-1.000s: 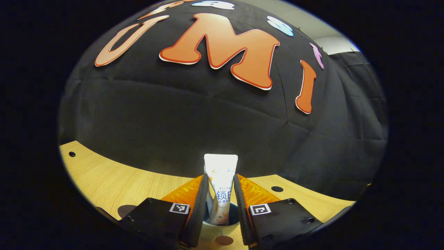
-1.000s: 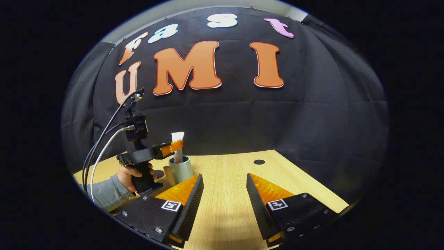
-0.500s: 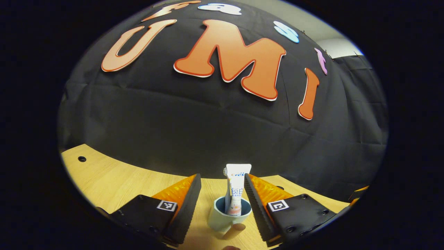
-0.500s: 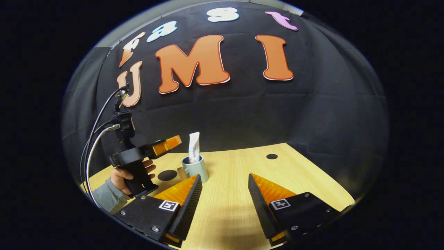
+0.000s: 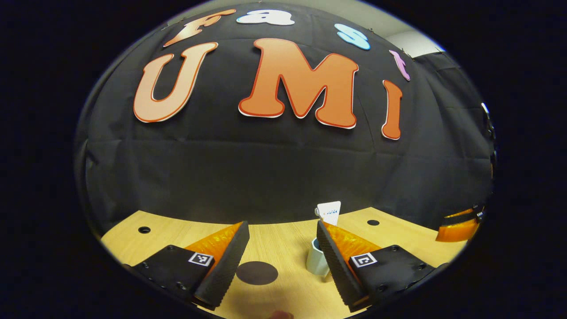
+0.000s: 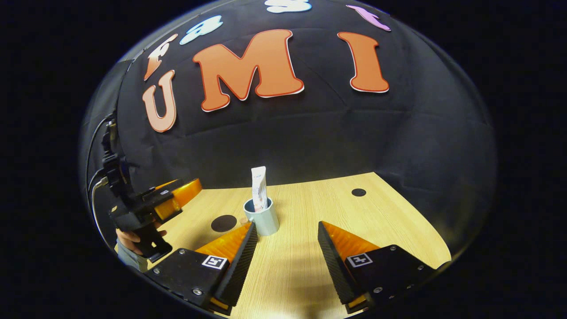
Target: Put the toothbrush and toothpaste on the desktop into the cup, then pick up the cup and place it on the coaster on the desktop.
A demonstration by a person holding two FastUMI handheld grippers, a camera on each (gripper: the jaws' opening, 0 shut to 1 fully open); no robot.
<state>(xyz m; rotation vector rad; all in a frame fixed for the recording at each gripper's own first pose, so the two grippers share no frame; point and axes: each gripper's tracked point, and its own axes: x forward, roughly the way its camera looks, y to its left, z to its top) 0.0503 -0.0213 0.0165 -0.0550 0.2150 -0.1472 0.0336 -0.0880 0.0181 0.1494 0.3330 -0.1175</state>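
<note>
**Toothpaste upright in the cup, both grippers empty**

In the right gripper view the pale blue-grey cylindrical cup (image 6: 264,220) stands on the light wooden desk (image 6: 310,212), toward the middle of it and short of the far edge. The white toothpaste tube (image 6: 259,187) stands upright inside it, its flat crimped end rising above the rim. The cup sits just ahead of the right gripper (image 6: 285,235), near the tip of the left-hand finger and outside the gap; the jaws are spread wide with nothing between them. A dark round flat coaster (image 6: 223,223) lies on the desk just beside the cup, apart from it.

In the left gripper view the left gripper (image 5: 282,235) also has its jaws wide apart and holds nothing. The coaster (image 5: 257,272) lies between its fingers, nearer the left-hand one. The cup (image 5: 316,261) is partly hidden behind the right-hand finger, with the tube's top (image 5: 330,212) showing above that finger's tip. Whether the toothbrush is in the cup cannot be told.
</note>
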